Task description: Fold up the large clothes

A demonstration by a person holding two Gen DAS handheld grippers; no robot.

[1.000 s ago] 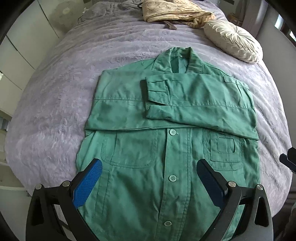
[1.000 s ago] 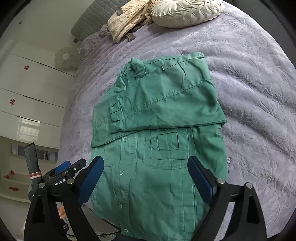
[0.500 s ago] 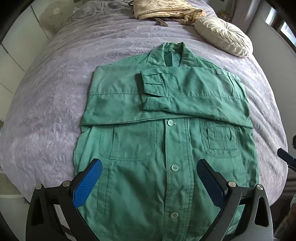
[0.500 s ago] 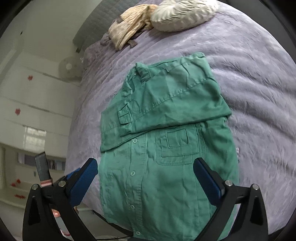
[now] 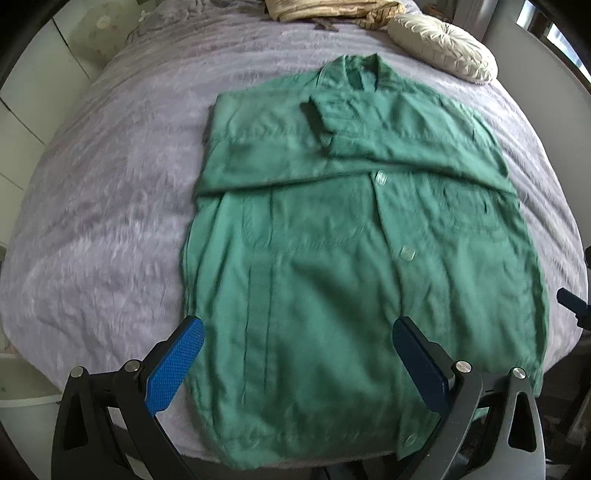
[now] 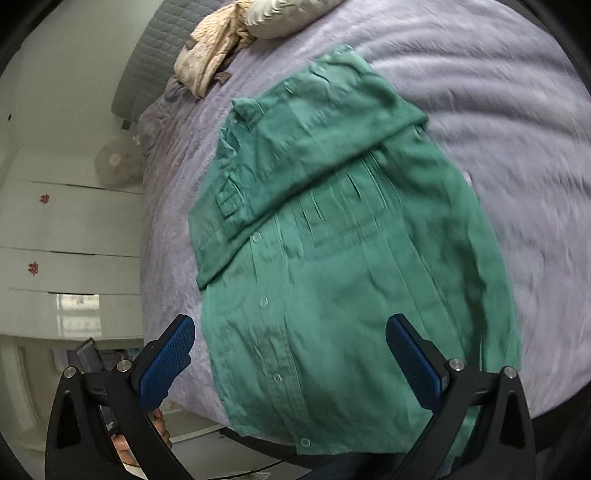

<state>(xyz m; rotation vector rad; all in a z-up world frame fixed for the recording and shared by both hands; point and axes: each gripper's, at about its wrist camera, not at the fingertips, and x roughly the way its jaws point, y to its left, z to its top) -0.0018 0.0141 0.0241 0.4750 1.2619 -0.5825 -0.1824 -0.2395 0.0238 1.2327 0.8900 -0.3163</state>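
Observation:
A green button-up jacket [image 5: 354,266] lies flat on the lilac bedspread [image 5: 110,206], collar far from me, both sleeves folded across its chest. My left gripper [image 5: 299,347] hovers open over the hem's left half, blue pads wide apart, nothing between them. In the right wrist view the same jacket [image 6: 354,258] runs slantwise, and my right gripper [image 6: 290,349] stands wide open above the lower part near the button row, empty. Both views are motion-blurred.
A cream round cushion [image 5: 443,48] and a beige crumpled garment [image 5: 325,11] lie at the head of the bed. White cupboards [image 6: 66,229] and a small fan [image 6: 114,162] stand on the left. A hand [image 6: 147,435] shows under the right gripper.
Both grippers have drifted toward the jacket's left side and sunk a little; the jacket now sits further right in both views. The right gripper's view has rolled. The jacket lies unchanged.

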